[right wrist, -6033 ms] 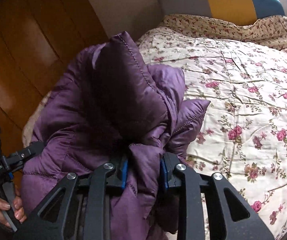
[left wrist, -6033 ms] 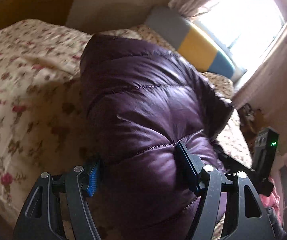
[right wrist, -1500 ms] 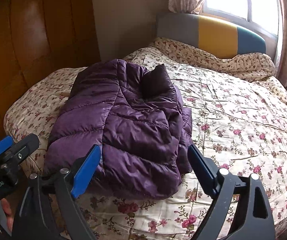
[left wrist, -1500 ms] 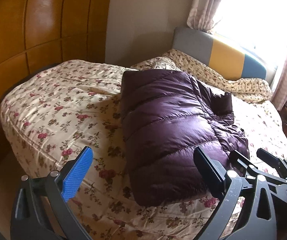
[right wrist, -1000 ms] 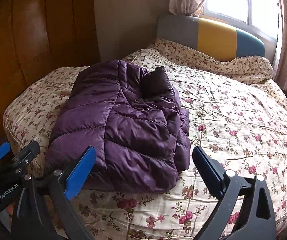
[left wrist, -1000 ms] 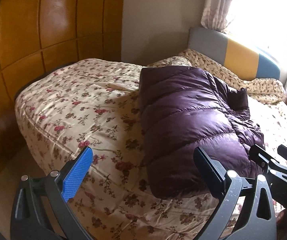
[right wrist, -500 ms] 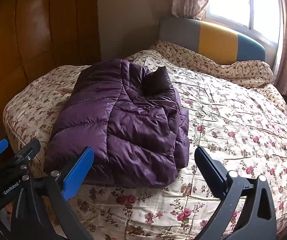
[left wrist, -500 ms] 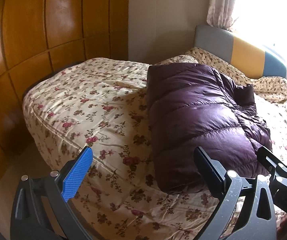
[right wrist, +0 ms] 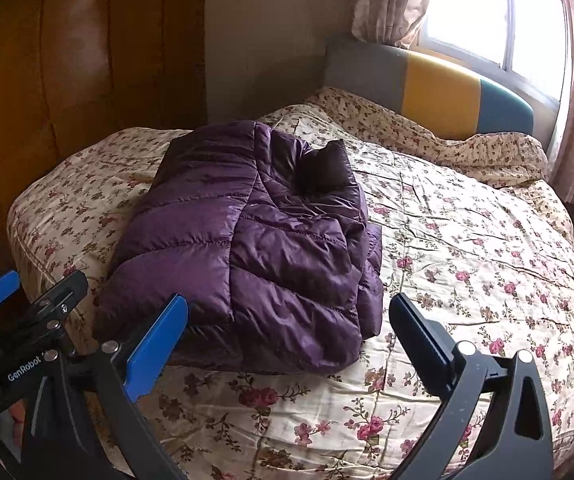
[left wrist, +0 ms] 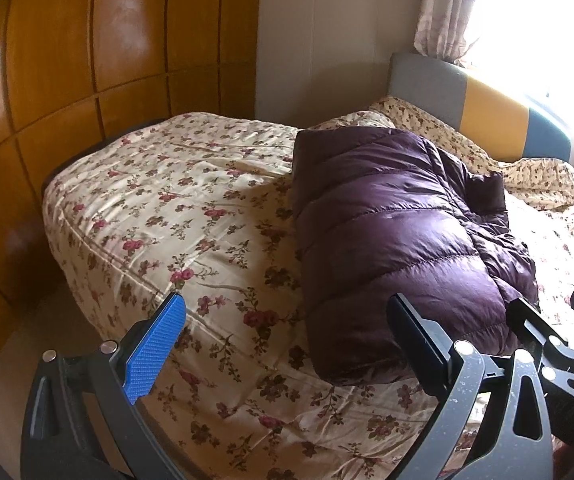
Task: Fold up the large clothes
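Note:
A purple quilted puffer jacket (left wrist: 391, 232) lies folded in a thick bundle on the floral bed cover (left wrist: 191, 216); it also shows in the right wrist view (right wrist: 255, 240). My left gripper (left wrist: 287, 344) is open and empty, held back from the bed's near edge, left of the jacket's near end. My right gripper (right wrist: 291, 340) is open and empty, just short of the jacket's near edge. The right gripper's fingers (left wrist: 543, 332) show at the lower right of the left wrist view, and the left gripper (right wrist: 27, 296) at the lower left of the right wrist view.
A wooden panelled wall (left wrist: 67, 60) stands close on the bed's left side. A grey, yellow and blue headboard (right wrist: 439, 92) and a bright curtained window (right wrist: 499, 16) are at the far end. The bed cover (right wrist: 487, 264) stretches to the jacket's right.
Six seconds ago both grippers were closed on the jacket. They have since let go and drawn back from the bed; over the last second both views keep backing away slightly, jaws wide.

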A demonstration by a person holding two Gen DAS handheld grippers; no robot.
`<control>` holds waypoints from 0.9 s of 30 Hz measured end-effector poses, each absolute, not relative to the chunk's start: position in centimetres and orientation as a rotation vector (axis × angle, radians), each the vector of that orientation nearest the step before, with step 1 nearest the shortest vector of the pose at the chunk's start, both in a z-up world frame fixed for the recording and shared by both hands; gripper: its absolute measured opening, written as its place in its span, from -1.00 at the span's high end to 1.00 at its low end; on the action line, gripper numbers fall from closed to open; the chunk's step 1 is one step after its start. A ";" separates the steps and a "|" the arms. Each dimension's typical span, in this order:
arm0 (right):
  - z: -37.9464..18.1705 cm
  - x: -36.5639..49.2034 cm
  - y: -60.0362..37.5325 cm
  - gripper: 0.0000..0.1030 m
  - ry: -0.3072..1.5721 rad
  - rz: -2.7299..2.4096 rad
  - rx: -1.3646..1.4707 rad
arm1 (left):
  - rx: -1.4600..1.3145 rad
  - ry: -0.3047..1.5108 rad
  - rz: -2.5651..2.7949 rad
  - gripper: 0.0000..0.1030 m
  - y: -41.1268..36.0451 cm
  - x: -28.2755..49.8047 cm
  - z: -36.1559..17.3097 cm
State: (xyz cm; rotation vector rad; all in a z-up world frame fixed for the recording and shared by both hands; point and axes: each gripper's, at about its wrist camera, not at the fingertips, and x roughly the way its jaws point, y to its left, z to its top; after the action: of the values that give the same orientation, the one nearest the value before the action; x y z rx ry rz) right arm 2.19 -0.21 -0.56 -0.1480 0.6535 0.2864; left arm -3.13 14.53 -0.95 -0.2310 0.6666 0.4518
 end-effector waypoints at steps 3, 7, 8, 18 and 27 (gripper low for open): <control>-0.6 2.2 0.0 -0.95 0.653 0.288 -0.151 | -0.234 0.670 0.453 -0.94 14.7 -3.1 -1.0; -0.7 2.2 0.0 -0.95 0.658 0.291 -0.154 | -0.234 0.674 0.446 -0.94 14.7 -3.0 -1.0; -0.8 2.2 0.0 -0.95 0.658 0.291 -0.155 | -0.237 0.674 0.443 -0.94 14.7 -3.0 -1.0; -0.9 2.2 -0.2 -0.95 0.663 0.293 -0.141 | -0.241 0.684 0.437 -0.94 14.3 -3.1 -1.0; -1.1 2.1 0.1 -0.95 0.668 0.295 -0.149 | -0.261 0.687 0.440 -0.94 14.6 -3.5 -0.9</control>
State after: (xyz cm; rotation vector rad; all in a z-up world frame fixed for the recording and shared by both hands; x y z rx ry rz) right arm 2.13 0.15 -1.08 -0.1490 0.6680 0.2948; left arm -3.49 14.55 -0.92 -0.2614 0.6870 0.4405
